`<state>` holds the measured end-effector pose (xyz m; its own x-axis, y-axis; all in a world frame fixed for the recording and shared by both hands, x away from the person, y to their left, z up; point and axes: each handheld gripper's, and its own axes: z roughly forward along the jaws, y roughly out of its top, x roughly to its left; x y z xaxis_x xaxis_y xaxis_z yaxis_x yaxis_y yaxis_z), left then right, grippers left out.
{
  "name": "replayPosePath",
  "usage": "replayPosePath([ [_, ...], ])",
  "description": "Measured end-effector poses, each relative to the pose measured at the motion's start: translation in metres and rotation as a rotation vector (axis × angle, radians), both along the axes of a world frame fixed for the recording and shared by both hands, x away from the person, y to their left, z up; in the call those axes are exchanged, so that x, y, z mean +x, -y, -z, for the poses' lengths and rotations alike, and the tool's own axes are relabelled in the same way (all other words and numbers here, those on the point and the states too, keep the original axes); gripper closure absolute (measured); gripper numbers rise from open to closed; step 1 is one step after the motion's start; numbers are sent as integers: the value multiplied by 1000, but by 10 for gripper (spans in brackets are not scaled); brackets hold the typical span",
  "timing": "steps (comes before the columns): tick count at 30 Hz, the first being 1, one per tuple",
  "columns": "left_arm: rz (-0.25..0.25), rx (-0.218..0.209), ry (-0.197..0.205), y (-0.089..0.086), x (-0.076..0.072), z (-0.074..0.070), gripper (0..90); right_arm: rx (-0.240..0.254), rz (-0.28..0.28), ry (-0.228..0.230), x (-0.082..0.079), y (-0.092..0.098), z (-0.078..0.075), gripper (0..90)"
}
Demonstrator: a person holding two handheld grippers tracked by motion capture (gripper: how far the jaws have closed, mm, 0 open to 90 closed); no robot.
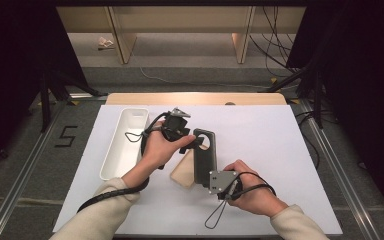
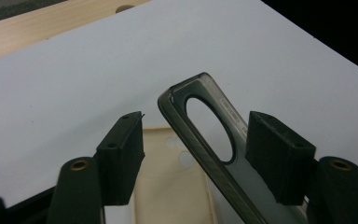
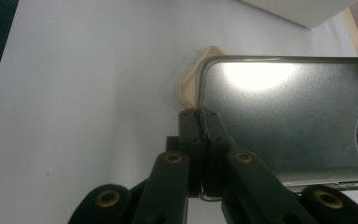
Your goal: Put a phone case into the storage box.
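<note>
A dark translucent phone case (image 1: 204,156) with a round camera hole is held up over the white mat. My right gripper (image 1: 207,179) is shut on its near corner; in the right gripper view the jaws (image 3: 200,119) pinch the case's (image 3: 284,116) edge. My left gripper (image 1: 194,143) reaches in at the case's far end. In the left gripper view its jaws stand apart on either side of the case (image 2: 205,154), the right pad (image 2: 279,156) close against its face and the left pad (image 2: 121,154) clear of it. A beige case (image 1: 182,172) (image 2: 168,186) (image 3: 189,86) lies flat beneath.
A long white tray (image 1: 111,145) lies on the left of the white mat (image 1: 270,140), and its corner shows in the right gripper view (image 3: 303,11). The wooden table edge (image 1: 195,98) runs along the back. Dark stands and cables flank the table.
</note>
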<state>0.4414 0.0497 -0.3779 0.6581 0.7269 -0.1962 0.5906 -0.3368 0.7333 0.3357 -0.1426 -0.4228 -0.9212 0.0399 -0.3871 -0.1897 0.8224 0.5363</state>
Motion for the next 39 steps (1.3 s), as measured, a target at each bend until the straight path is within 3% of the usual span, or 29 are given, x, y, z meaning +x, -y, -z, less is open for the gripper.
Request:
replayPosePath([
  [9, -36, -54, -62, -1, 6, 3, 529, -12, 1, 14, -1, 0, 1, 898],
  [19, -64, -64, -85, -3, 8, 2, 656, -24, 0, 14, -2, -2, 1, 898],
  [23, -68, -88, -98, -4, 8, 1, 682, -34, -5, 15, -2, -2, 2, 898],
  [26, -61, -94, -99, -3, 7, 0, 695, -39, -3, 16, -2, -3, 3, 898],
  [39, -17, -191, -103, 5, -3, -12, 784, -70, -10, 23, -1, -7, 8, 896],
])
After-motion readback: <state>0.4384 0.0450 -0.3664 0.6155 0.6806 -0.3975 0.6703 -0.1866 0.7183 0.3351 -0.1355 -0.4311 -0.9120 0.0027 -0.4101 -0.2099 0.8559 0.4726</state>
